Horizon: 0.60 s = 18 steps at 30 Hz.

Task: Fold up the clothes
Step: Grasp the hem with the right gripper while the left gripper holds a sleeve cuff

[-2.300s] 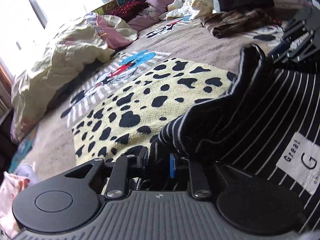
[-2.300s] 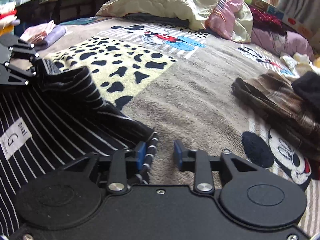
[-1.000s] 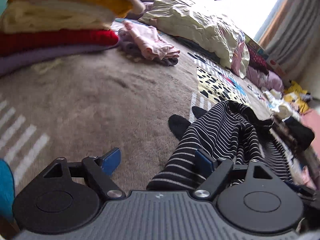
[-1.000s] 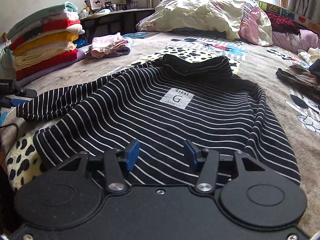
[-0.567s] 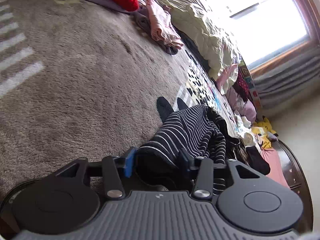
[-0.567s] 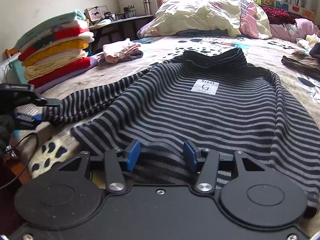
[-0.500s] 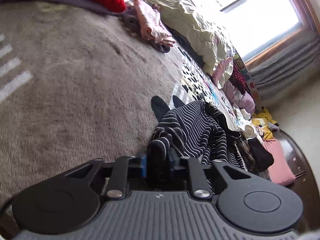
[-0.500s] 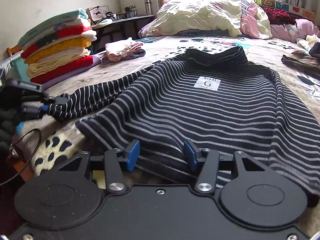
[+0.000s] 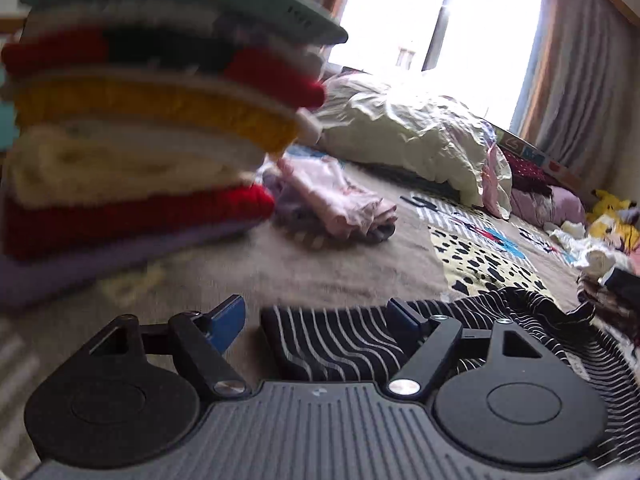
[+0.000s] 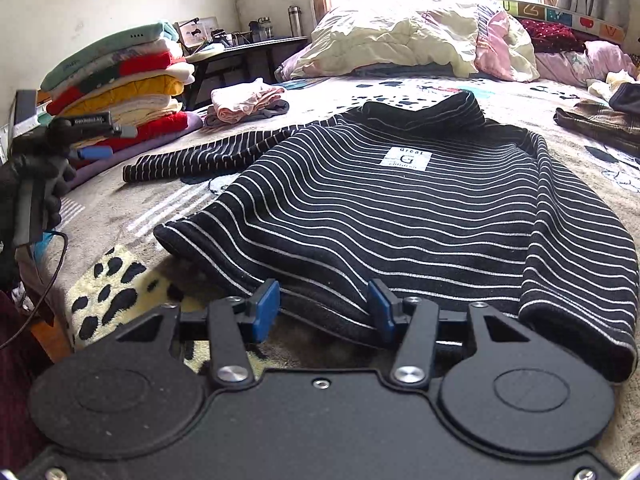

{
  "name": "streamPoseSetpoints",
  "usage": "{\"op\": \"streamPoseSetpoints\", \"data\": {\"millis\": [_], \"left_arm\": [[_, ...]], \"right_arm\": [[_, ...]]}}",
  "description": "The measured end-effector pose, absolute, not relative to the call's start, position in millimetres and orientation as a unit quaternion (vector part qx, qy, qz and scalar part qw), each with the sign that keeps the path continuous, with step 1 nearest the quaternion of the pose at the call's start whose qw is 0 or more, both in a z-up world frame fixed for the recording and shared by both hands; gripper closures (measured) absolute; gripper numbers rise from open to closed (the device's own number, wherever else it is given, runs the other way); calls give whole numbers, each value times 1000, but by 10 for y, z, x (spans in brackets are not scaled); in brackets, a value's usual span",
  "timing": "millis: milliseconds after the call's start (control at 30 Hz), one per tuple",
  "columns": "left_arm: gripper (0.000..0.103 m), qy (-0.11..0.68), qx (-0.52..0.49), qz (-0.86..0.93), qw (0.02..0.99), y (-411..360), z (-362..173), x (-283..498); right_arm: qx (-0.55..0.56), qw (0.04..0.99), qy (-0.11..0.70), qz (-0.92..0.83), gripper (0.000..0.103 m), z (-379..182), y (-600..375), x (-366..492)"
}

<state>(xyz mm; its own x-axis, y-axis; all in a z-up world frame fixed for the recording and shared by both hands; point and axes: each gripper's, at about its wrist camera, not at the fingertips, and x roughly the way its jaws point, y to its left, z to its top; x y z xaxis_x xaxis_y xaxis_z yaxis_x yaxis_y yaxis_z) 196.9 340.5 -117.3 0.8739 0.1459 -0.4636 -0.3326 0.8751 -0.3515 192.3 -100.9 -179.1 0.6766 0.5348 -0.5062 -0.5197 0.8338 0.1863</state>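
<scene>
A black white-striped knit sweater (image 10: 400,208) lies flat on the fuzzy bed blanket (image 10: 120,208), hem at the near edge. Left gripper (image 9: 316,320) and right gripper (image 10: 322,308) both gape, empty.

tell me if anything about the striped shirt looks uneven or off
The shirt lies flat, but unevenly: one sleeve stretches out toward the stack of folded clothes, while the other side curls under along the body at the edge. The collar is bunched up.
</scene>
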Motion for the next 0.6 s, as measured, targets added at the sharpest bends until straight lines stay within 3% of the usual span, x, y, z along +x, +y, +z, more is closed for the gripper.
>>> {"op": "streamPoseSetpoints", "data": {"millis": [100,167,367,400,433,500,600], "left_arm": [[30,226,-303,116,918,3576,-1280,1999],[39,247,-327,120,904,3601,-1343,2069],[55,269,-285,148,908,3446,-1405,2385],[63,271,-269,146,912,3422,-1400,2447],[89,275,-243,141,919,3382,-1398,2519],[95,276,-179,135,935,3281,-1372,2637],[96,241,-57,134,960,3076,-1222,2722]], "right_arm": [[26,918,276,284,53,-1761,-1027,1953],[35,920,267,284,53,-1698,-1036,1984],[35,927,252,275,57,-1464,-963,2421],[28,929,250,273,60,-1414,-923,2570],[22,929,251,273,61,-1378,-883,2708],[11,929,252,272,66,-1331,-771,3064],[9,923,270,275,74,-1317,-590,3587]]}}
